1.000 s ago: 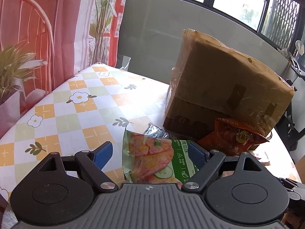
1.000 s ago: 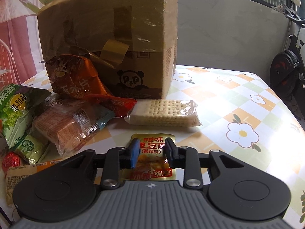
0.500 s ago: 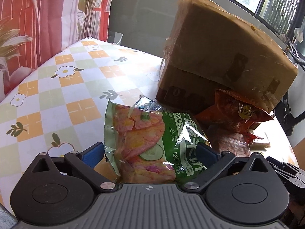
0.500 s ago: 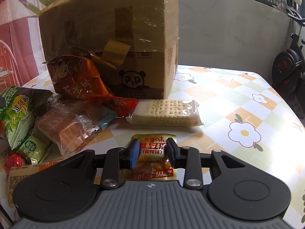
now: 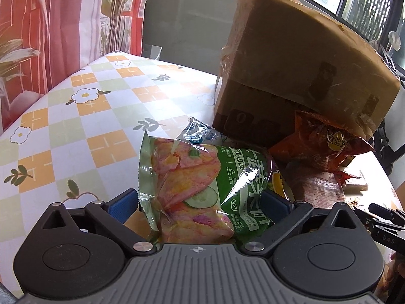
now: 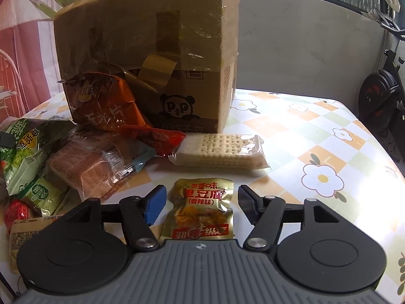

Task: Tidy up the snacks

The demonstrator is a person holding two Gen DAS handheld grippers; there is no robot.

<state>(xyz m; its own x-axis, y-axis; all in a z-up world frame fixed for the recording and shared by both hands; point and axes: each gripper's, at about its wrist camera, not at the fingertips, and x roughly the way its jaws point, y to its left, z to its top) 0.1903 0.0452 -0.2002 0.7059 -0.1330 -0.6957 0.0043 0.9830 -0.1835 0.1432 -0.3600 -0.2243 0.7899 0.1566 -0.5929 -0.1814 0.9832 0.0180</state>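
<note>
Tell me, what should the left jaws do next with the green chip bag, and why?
Probably squeeze shut on the green chip bag. The left gripper stands wide open with the bag lying between its jaws on the table, so closing seems the step before lifting it.

Readable print on the snack packets and the box

"FRESH CUCUMBER FLAVOR" and "黄瓜味" are printed on the green chip bag (image 5: 202,185) at lower centre of the left wrist view. "香辣味" is read on the gold pouch (image 6: 200,210) at lower centre of the right wrist view, "玉米片" on the orange bag (image 6: 103,101) at left. A panda face is printed on the cardboard box (image 6: 177,106).
</note>
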